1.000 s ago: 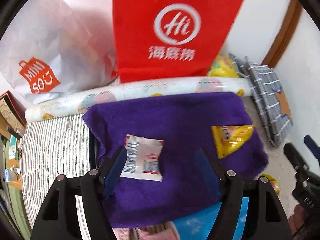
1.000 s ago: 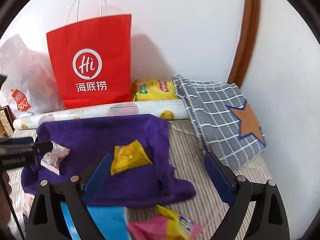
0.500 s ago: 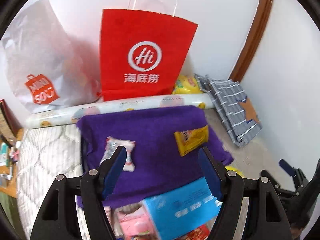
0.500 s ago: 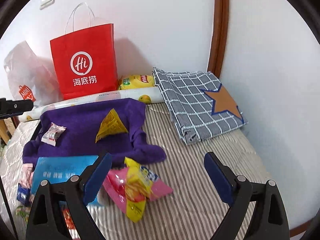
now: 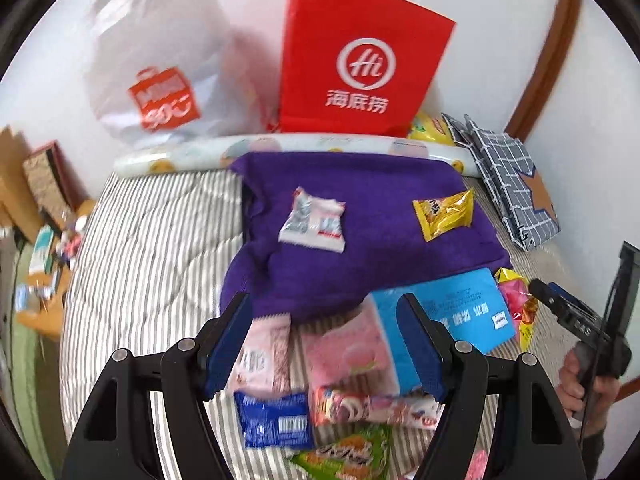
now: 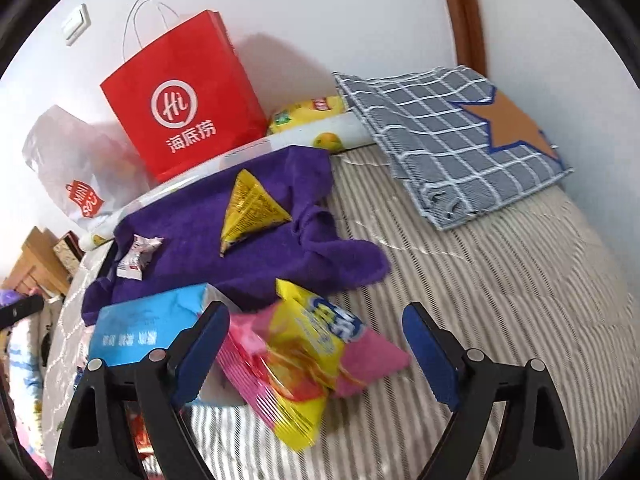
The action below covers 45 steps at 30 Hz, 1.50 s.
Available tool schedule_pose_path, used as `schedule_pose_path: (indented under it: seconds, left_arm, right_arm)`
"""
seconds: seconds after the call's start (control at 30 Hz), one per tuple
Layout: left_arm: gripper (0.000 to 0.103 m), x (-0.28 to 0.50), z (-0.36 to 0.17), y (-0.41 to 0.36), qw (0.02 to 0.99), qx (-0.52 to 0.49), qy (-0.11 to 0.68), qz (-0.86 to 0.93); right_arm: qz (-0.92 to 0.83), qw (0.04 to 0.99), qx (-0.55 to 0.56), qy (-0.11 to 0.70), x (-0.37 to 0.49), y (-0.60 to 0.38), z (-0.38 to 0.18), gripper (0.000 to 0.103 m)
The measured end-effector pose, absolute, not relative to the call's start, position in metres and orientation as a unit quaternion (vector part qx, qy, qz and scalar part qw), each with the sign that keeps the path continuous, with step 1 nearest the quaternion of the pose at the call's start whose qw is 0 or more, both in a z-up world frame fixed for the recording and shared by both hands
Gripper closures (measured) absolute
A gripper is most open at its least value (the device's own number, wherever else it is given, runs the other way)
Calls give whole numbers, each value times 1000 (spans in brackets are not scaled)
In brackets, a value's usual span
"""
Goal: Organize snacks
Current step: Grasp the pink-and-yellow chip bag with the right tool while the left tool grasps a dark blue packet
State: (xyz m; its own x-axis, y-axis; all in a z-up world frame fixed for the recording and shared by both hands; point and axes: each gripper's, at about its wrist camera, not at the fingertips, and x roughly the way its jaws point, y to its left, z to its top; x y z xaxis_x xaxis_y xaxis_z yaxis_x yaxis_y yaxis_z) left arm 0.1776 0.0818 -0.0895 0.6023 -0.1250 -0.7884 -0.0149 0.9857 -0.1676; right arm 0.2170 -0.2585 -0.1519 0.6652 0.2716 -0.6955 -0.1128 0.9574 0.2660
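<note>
While I hold both claws over the striped bed, this is what I see.

Left claw: my left gripper (image 5: 326, 334) is spread wide and empty, above the near pile of snacks.
Right claw: my right gripper (image 6: 316, 344) is also released, nothing between its fingers; it hangs over the pink-yellow bag (image 6: 308, 356).
Towel: the purple towel (image 5: 372, 224) lies across the bed (image 5: 152, 248), its far edge against the printed roll (image 5: 280, 148).
On the towel: a white candy (image 5: 314, 222) toward the left and a yellow packet (image 5: 444, 214) toward the right, well apart.
Near pile: a blue box (image 5: 452, 316) overlaps the towel's near edge; beside it I see a pink pouch (image 5: 352, 354), a pale pink wrapper (image 5: 266, 354), a dark blue packet (image 5: 274, 420), a strawberry bar (image 5: 372, 406) and a green pack (image 5: 348, 454).
Back wall: a red bag (image 5: 360, 60) and a white bag (image 5: 160, 64) stand behind the roll.
Right side: a checked cloth (image 6: 456, 136) lies by the wall, a yellow chip bag (image 6: 308, 114) beside it.
</note>
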Motion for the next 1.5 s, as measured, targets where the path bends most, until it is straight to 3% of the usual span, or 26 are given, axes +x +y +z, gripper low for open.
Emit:
schedule_pose_path:
  seconds: [0.57,0.63,0.67,0.77,1.5]
  left_arm:
    - [29,146,-114,92,878,-90,468,-35]
    - [29,143,-117,92,878,-86,470,-34]
    - [29,141,-119,93,878,-84,470,-31]
    - [29,136,-124,100,879,-82,469,-13]
    - [27,136,-184,86,857,-37,514,14]
  right_arm:
    - [162,890,70,421,214,-243,-191,15]
    - [167,887,62,425,214,-242,-193,28]
    - [168,887,57,427,215,-240,-194,46]
    - [168,888,47,425,211,-239,-192,50]
    - [118,915,78,377,133,-285,-152,50]
